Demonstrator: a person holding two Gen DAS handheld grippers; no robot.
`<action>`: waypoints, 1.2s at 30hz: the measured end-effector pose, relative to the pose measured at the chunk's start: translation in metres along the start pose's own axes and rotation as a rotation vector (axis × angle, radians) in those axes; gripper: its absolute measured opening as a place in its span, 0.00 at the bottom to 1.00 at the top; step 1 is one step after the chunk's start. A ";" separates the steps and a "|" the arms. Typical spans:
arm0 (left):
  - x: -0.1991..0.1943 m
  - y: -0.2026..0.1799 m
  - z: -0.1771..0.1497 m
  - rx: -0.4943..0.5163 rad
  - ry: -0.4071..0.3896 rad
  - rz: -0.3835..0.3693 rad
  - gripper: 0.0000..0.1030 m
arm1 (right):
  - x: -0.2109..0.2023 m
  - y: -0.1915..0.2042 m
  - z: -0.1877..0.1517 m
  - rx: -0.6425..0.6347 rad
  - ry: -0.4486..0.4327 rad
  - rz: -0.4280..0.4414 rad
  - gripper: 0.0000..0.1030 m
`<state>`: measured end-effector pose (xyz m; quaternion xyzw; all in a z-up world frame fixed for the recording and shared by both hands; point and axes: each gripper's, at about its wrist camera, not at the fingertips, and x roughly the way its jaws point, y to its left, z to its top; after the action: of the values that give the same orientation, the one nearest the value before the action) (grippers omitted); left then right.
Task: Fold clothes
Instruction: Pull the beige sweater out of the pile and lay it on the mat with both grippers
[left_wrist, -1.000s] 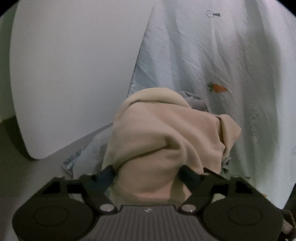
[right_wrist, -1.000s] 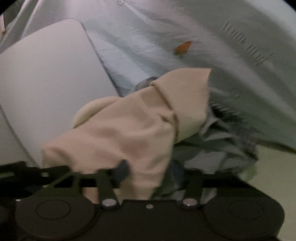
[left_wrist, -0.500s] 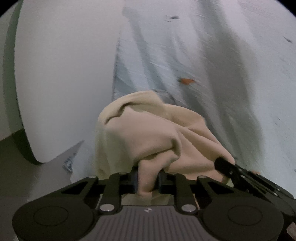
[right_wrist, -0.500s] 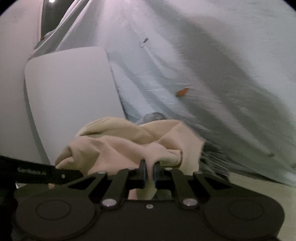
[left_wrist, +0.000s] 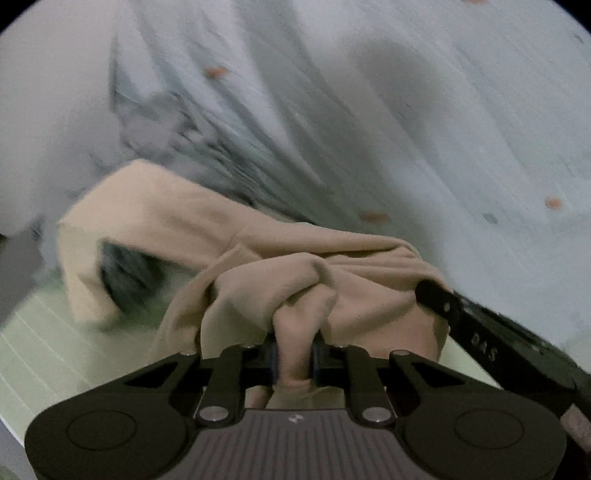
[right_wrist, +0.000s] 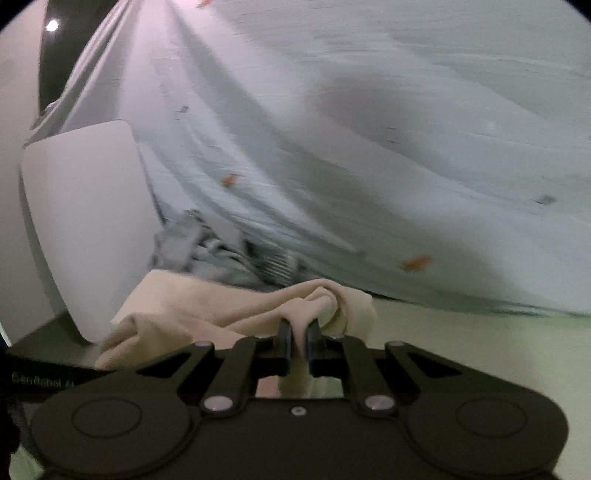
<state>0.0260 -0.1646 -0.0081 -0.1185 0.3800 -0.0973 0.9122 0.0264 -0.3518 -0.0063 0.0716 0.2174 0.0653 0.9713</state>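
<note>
— Gripping what, exactly?

— Both tools pinch the beige garment (left_wrist: 258, 236): the left gripper (left_wrist: 294, 352) has a fold squeezed between its jaws, the right gripper (right_wrist: 298, 345) another bunch. It hangs crumpled just ahead, above the pale green surface (right_wrist: 480, 350).

— And farther off?

— A grey clothes pile (right_wrist: 207, 243), the white board (right_wrist: 85, 229), then the carrot-print sheet (right_wrist: 369, 147).

— Which step?

— Picking up, I'd judge. Next calls for spreading it flat.

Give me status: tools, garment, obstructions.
Left tool and right tool both shut on beige garment. Garment bunched, unfolded. Grey clothes just behind; white board alongside.
</note>
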 end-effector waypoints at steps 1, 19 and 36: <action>0.001 -0.013 -0.010 0.013 0.016 -0.011 0.17 | -0.012 -0.014 -0.006 0.008 0.006 -0.017 0.08; 0.020 -0.181 -0.148 0.204 0.249 -0.117 0.25 | -0.166 -0.217 -0.093 0.222 0.134 -0.291 0.08; 0.005 -0.144 -0.152 0.119 0.221 0.077 0.43 | -0.174 -0.251 -0.133 0.365 0.229 -0.341 0.39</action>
<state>-0.0925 -0.3248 -0.0732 -0.0380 0.4758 -0.0971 0.8734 -0.1630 -0.6104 -0.0955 0.2001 0.3427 -0.1316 0.9084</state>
